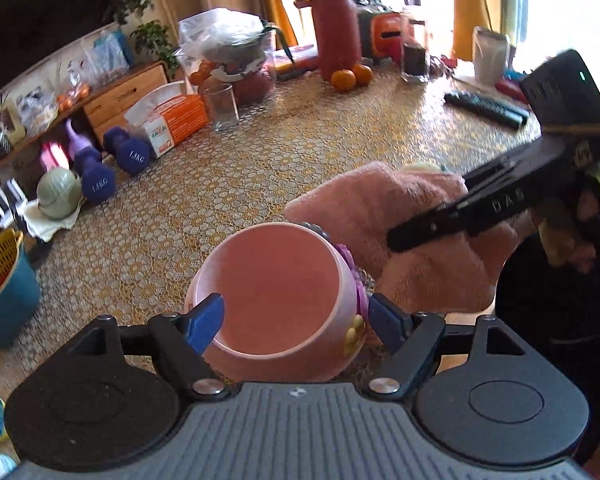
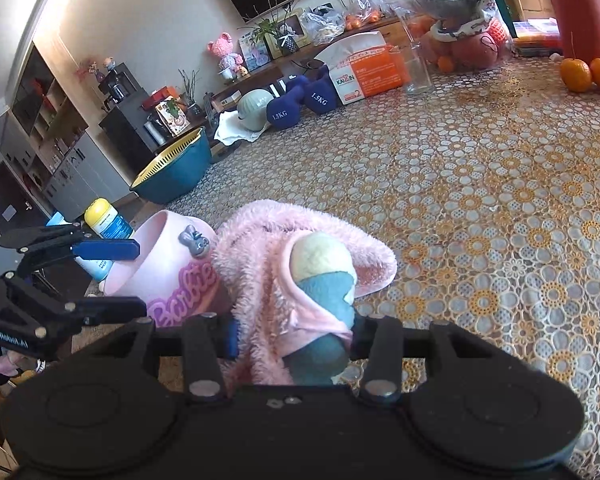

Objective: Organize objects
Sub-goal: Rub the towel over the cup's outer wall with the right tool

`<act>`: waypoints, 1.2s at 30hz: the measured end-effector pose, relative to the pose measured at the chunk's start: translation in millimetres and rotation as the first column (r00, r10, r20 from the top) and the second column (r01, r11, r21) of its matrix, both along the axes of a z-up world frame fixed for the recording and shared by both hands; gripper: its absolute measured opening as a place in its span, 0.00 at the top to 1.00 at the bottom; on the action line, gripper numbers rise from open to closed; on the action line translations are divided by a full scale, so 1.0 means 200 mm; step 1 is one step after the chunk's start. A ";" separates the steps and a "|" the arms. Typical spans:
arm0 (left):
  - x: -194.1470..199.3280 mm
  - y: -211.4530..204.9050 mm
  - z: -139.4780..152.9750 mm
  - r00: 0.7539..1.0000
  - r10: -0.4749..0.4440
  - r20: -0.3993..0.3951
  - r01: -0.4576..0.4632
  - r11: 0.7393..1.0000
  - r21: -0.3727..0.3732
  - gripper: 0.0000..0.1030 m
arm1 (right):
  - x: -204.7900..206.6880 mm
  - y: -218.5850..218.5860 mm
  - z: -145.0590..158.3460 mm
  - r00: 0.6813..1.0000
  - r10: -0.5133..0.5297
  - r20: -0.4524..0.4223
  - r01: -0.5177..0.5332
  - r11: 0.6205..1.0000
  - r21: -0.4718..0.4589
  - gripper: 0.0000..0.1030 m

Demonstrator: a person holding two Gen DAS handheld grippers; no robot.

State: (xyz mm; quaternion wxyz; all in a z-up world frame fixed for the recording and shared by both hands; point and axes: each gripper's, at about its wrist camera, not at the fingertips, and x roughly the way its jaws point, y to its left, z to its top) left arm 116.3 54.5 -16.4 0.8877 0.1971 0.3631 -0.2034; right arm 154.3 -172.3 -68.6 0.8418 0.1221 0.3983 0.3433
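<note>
A pink cup [image 1: 278, 296] with a purple "Barbie" logo rests on the patterned tablecloth; it also shows in the right wrist view [image 2: 168, 264]. My left gripper [image 1: 300, 320] grips its wall, one blue finger inside the rim and one outside. A fluffy pink cloth [image 1: 404, 232] lies right beside the cup, wrapped around a yellow and teal plush toy [image 2: 324, 276]. My right gripper [image 2: 294, 336] is shut on the cloth-wrapped toy [image 2: 268, 272], its fingertips mostly hidden by the fabric. It shows as a black tool [image 1: 480, 204] in the left wrist view.
Two blue dumbbells [image 1: 112, 164], a green ball [image 1: 58, 194], an orange tissue box [image 1: 172, 116], an empty glass [image 1: 221, 106], two oranges [image 1: 352, 77], a red bottle [image 1: 336, 24] and a remote [image 1: 486, 109] stand further back. A teal bowl with a yellow strainer [image 2: 172, 168] sits at the left edge.
</note>
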 end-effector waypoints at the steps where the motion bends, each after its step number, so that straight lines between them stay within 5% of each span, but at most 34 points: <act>1: -0.02 -0.03 -0.01 0.999 -0.032 0.019 0.030 0.998 0.051 0.23 | 0.00 0.00 0.00 1.000 0.000 -0.003 0.000 1.000 0.003 0.57; 8: -0.10 -0.14 -0.08 0.983 -0.170 0.074 0.151 0.966 0.209 0.23 | 0.00 0.01 0.00 1.000 -0.001 -0.005 0.001 1.000 0.021 0.57; 12: -0.12 -0.14 -0.13 0.976 -0.210 0.057 0.184 0.938 0.294 0.45 | 0.01 0.00 0.02 1.000 0.000 0.003 0.000 1.000 0.025 0.57; 17: -0.10 -0.14 -0.11 0.976 -0.217 0.034 0.200 0.942 0.272 0.66 | 0.01 -0.01 0.01 1.000 -0.012 0.003 0.012 1.000 0.028 0.57; 23: 0.03 -0.10 -0.06 0.996 -0.078 -0.036 0.081 0.993 0.083 0.75 | 0.01 -0.02 0.01 1.000 -0.016 0.004 0.016 0.999 0.035 0.57; 27: 0.12 -0.03 -0.02 0.995 0.038 -0.094 -0.049 0.992 -0.113 0.77 | -0.01 -0.02 0.01 1.000 -0.013 0.008 0.013 0.999 0.031 0.57; 31: 0.21 0.04 0.00 0.973 0.136 -0.186 -0.190 0.932 -0.310 0.77 | -0.02 -0.04 0.03 1.000 -0.026 0.015 0.025 0.998 0.056 0.57; 36: 0.25 0.10 -0.02 0.944 0.179 -0.276 -0.297 0.824 -0.482 0.77 | -0.02 -0.05 0.10 0.999 -0.031 0.029 0.028 0.992 0.120 0.57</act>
